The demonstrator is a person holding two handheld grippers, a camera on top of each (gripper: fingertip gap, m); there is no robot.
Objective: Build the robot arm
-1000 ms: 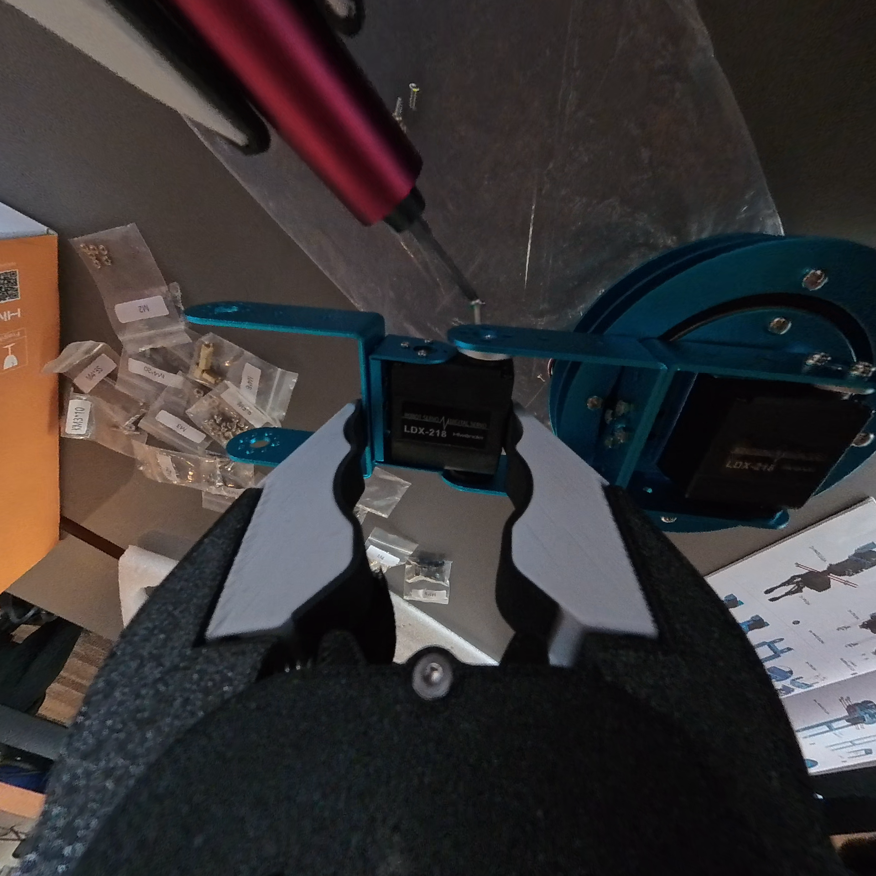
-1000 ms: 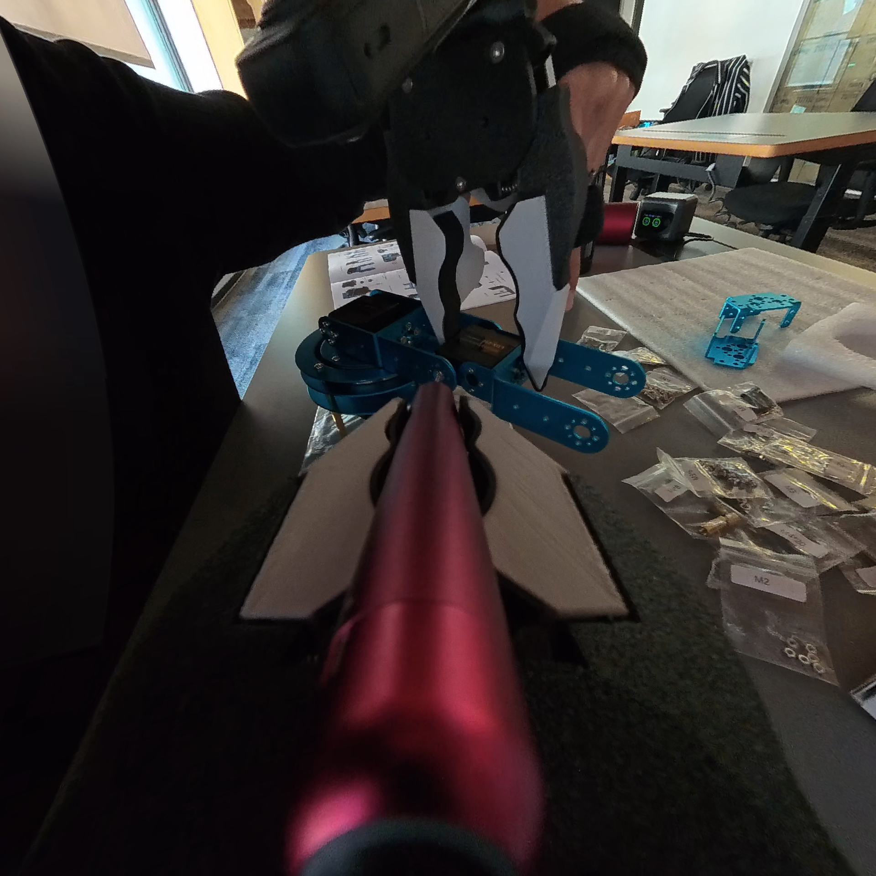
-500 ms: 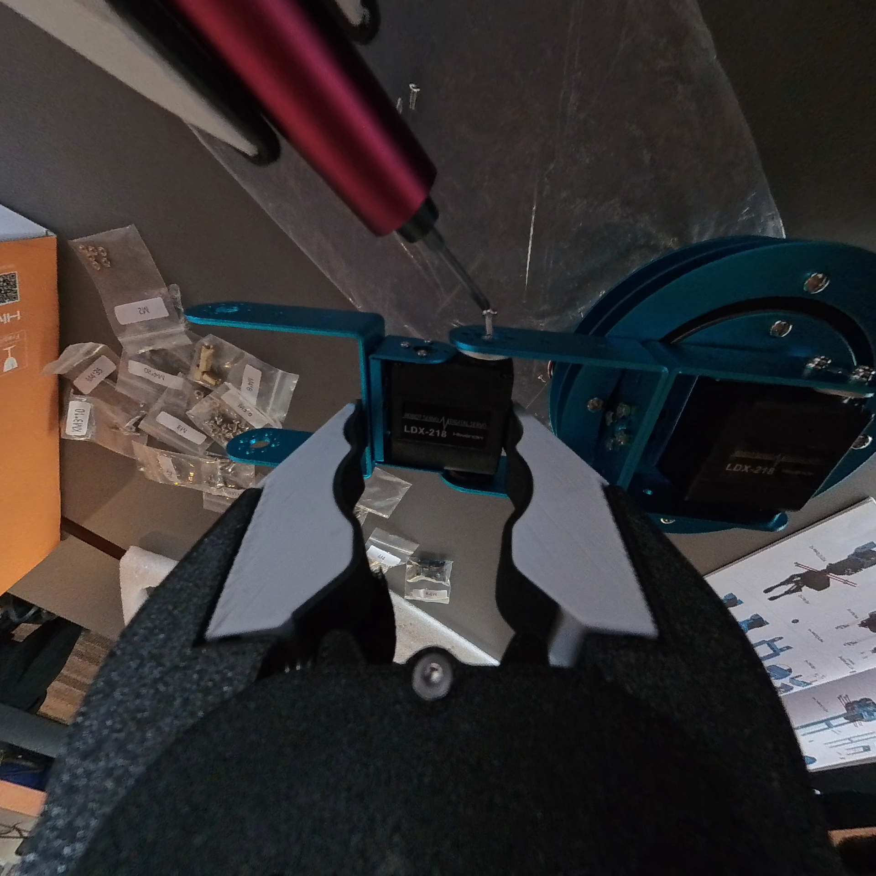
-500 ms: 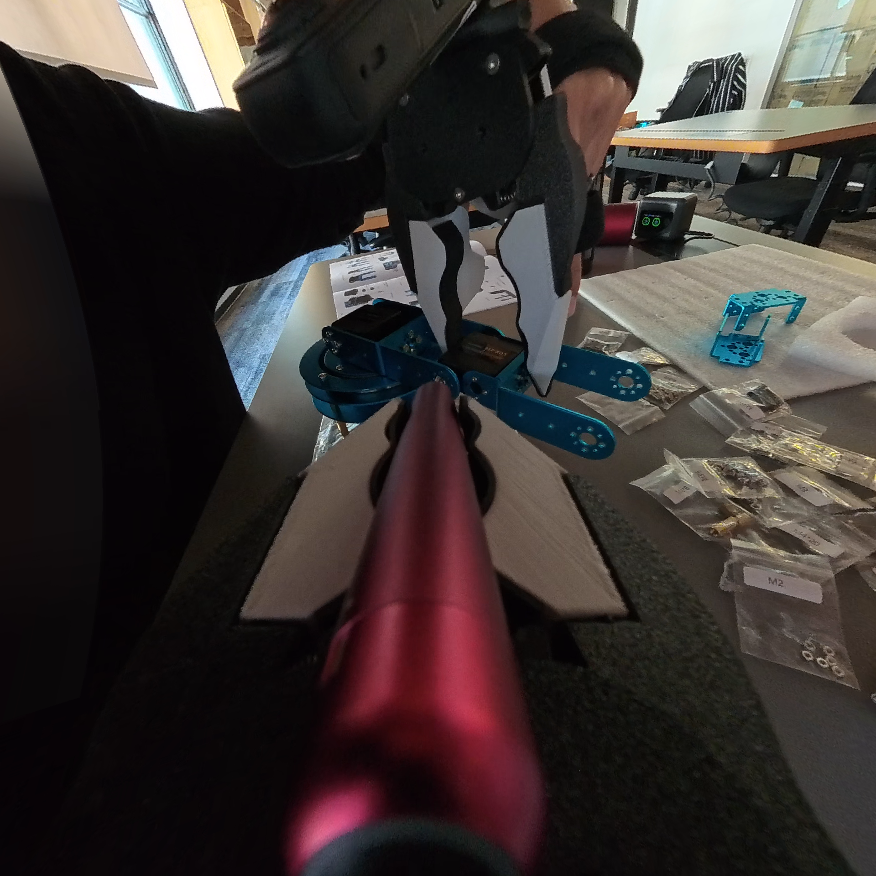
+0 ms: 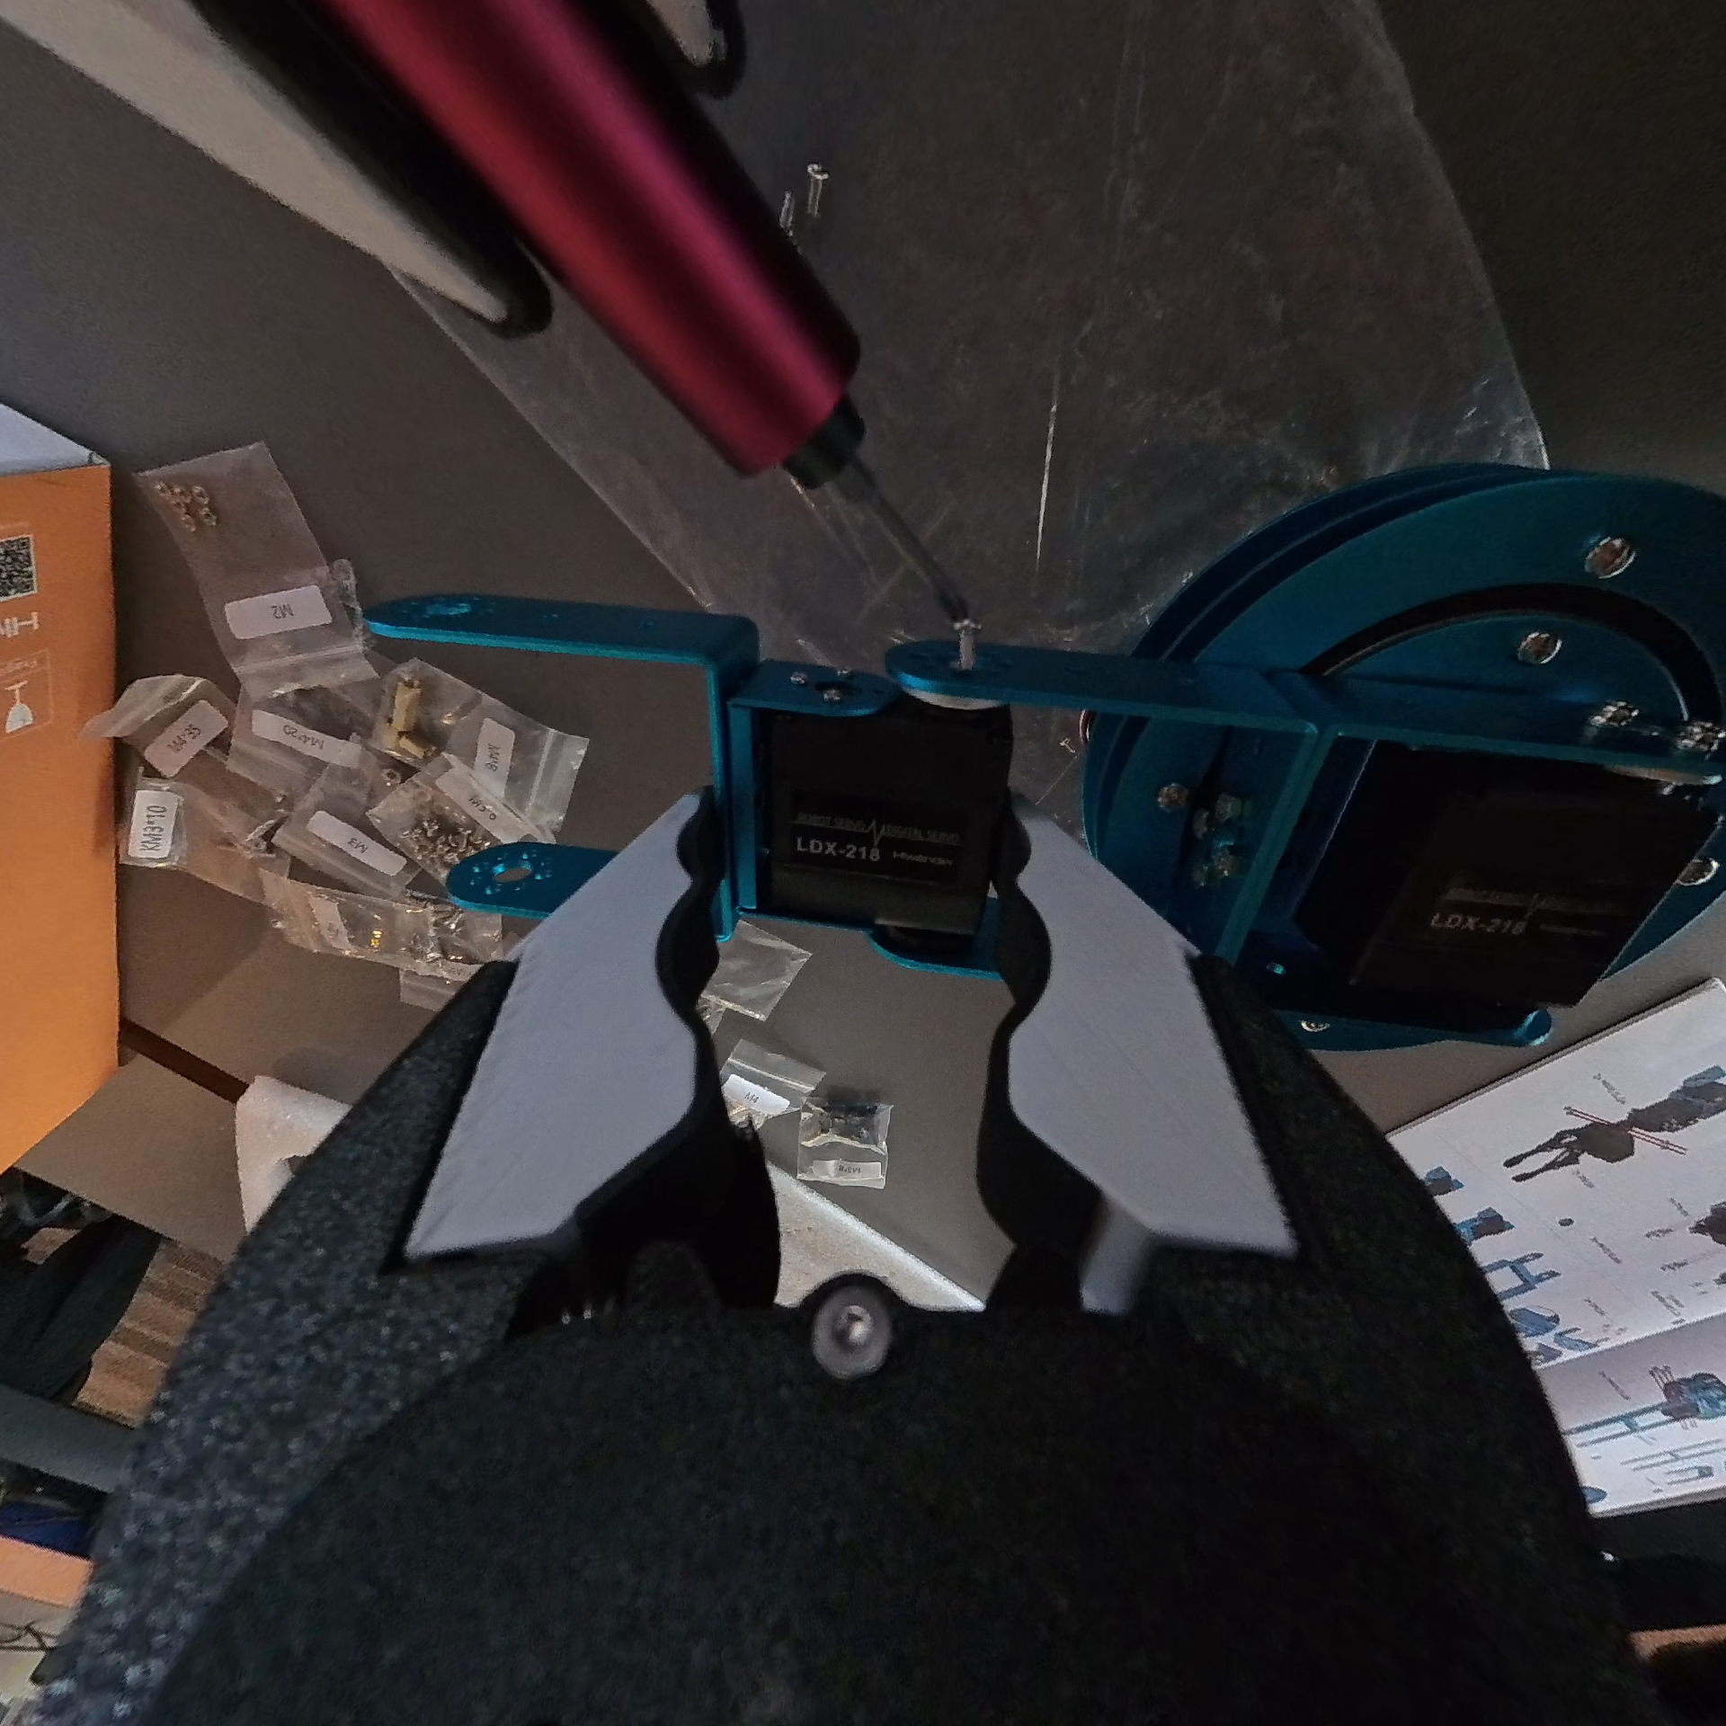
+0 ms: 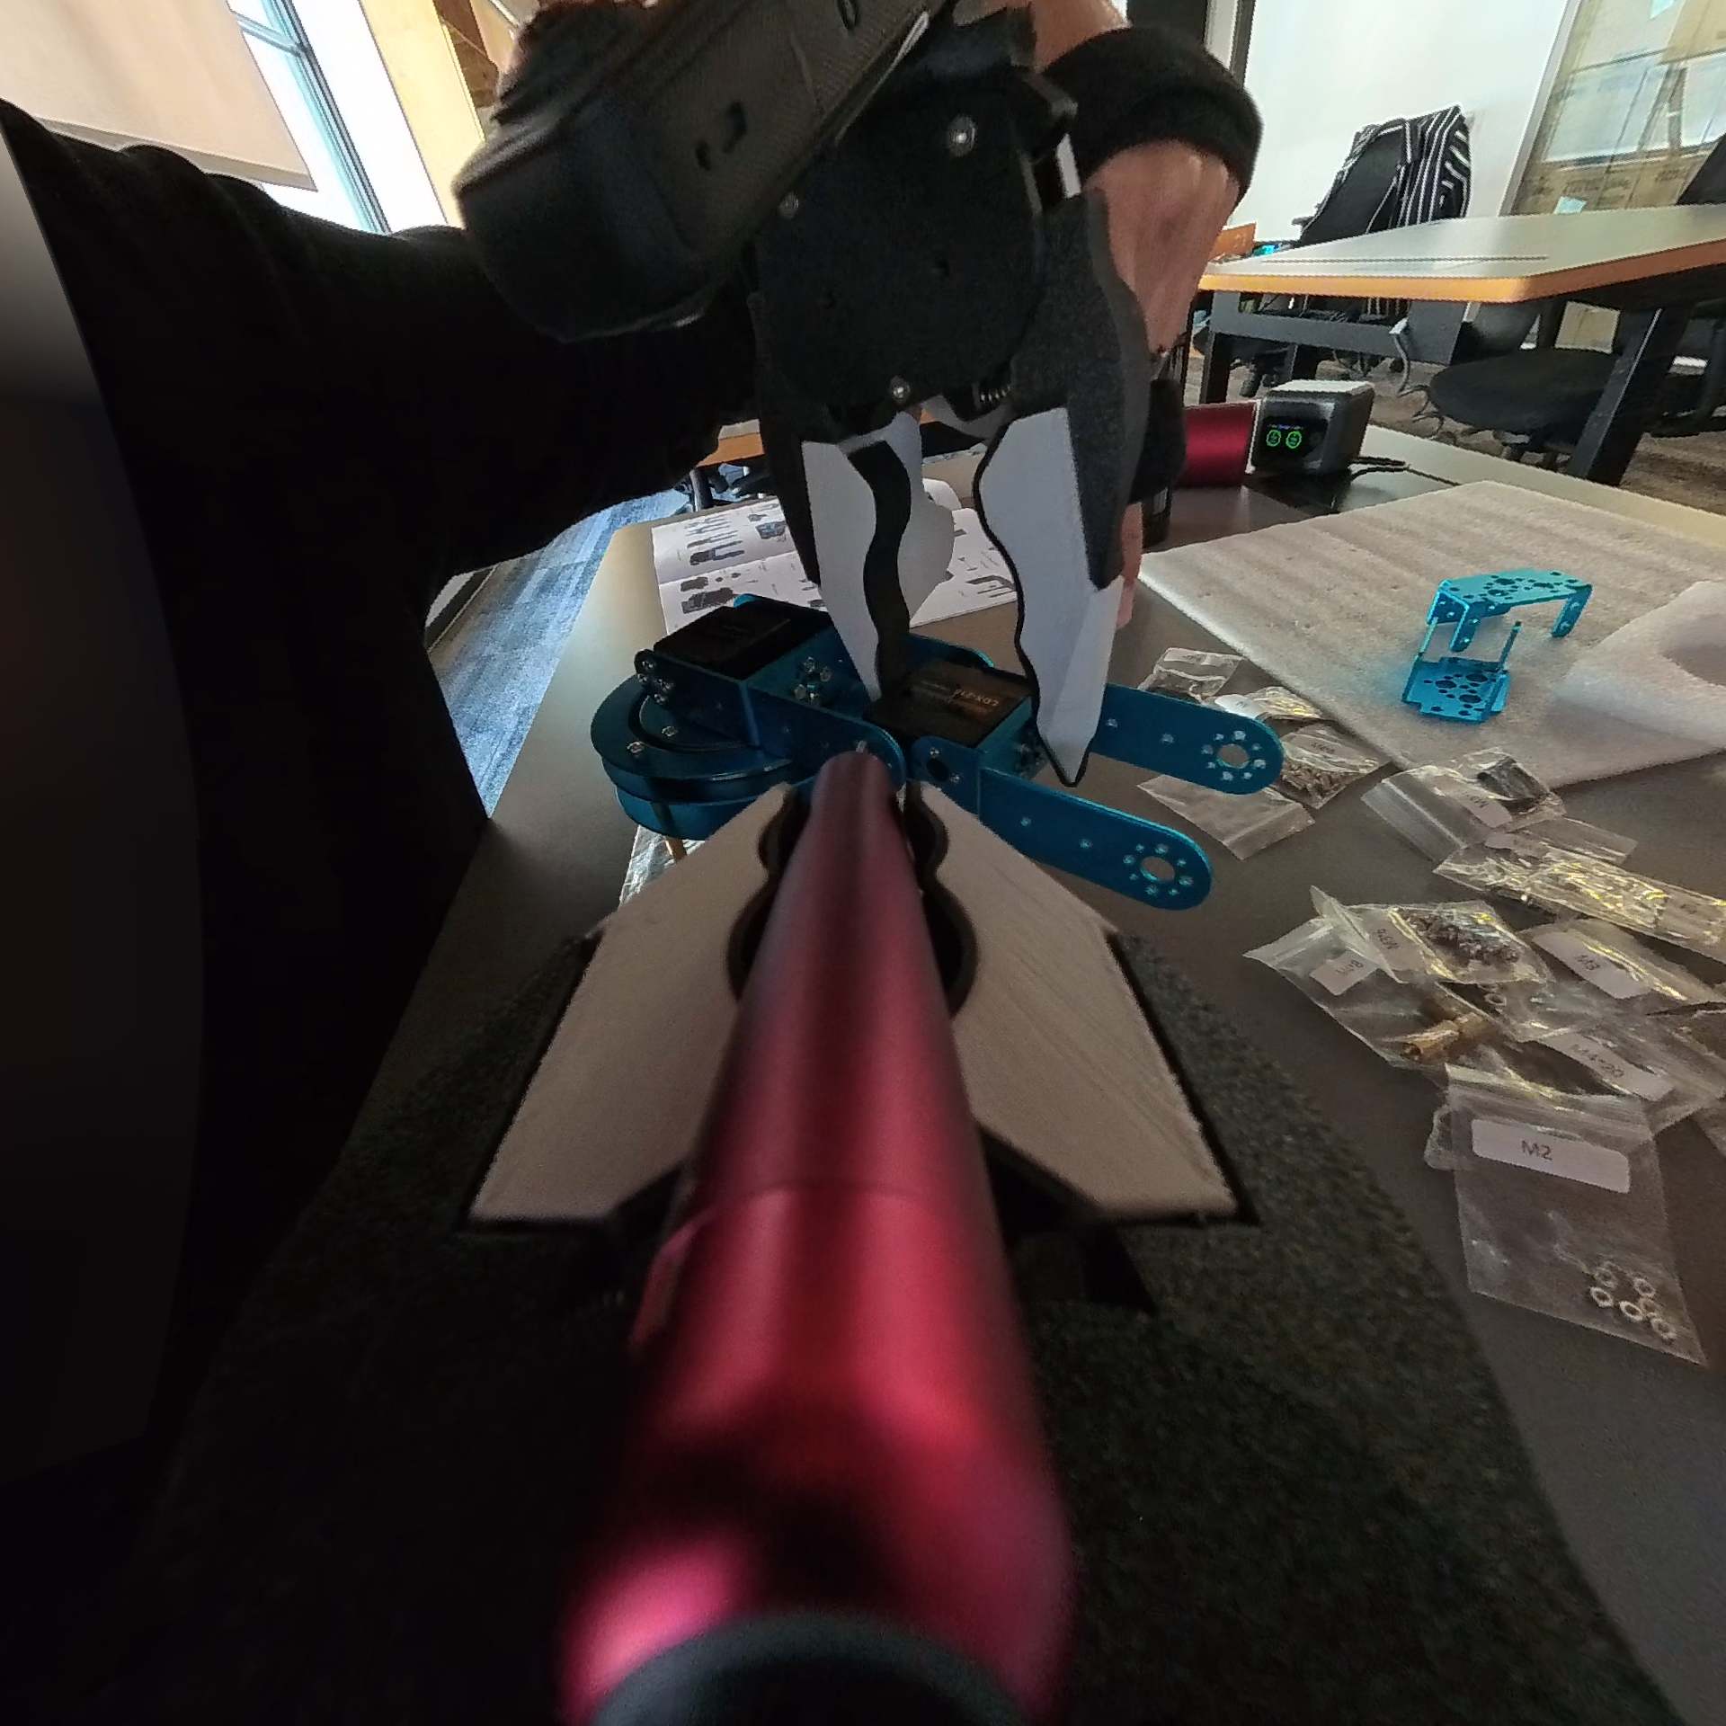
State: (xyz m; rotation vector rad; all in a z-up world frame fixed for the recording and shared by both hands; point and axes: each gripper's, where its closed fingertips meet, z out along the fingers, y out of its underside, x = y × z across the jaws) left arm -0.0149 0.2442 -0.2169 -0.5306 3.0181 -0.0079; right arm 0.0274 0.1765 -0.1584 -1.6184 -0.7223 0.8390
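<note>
My left gripper (image 5: 861, 831) is shut on a black servo (image 5: 878, 841) set in a blue bracket (image 5: 738, 738); its grey fingers (image 5: 598, 1018) clamp both sides. It also shows from above in the right wrist view (image 6: 971, 719). My right gripper (image 6: 855, 794) is shut on a red electric screwdriver (image 6: 841, 1214). The screwdriver (image 5: 654, 233) points down from the upper left. Its bit rests on a small screw (image 5: 964, 635) standing in the blue arm (image 5: 1102, 677). The arm joins a round blue base (image 5: 1401, 579) with a second servo (image 5: 1513, 897).
Small bags of hardware (image 5: 355, 775) and an orange box (image 5: 47, 794) lie on the left. An instruction sheet (image 5: 1588, 1261) lies on the right. A clear plastic bag (image 5: 1167, 327) with loose screws (image 5: 817, 201) lies behind. A foam sheet (image 6: 1401, 579) bears a spare blue bracket (image 6: 1485, 644). The left gripper's tips are roughly 10 cm from the right gripper's.
The screwdriver has moved down and a little right. Its bit, with the screw, has gone from above the table onto the blue arm. The left gripper has held still.
</note>
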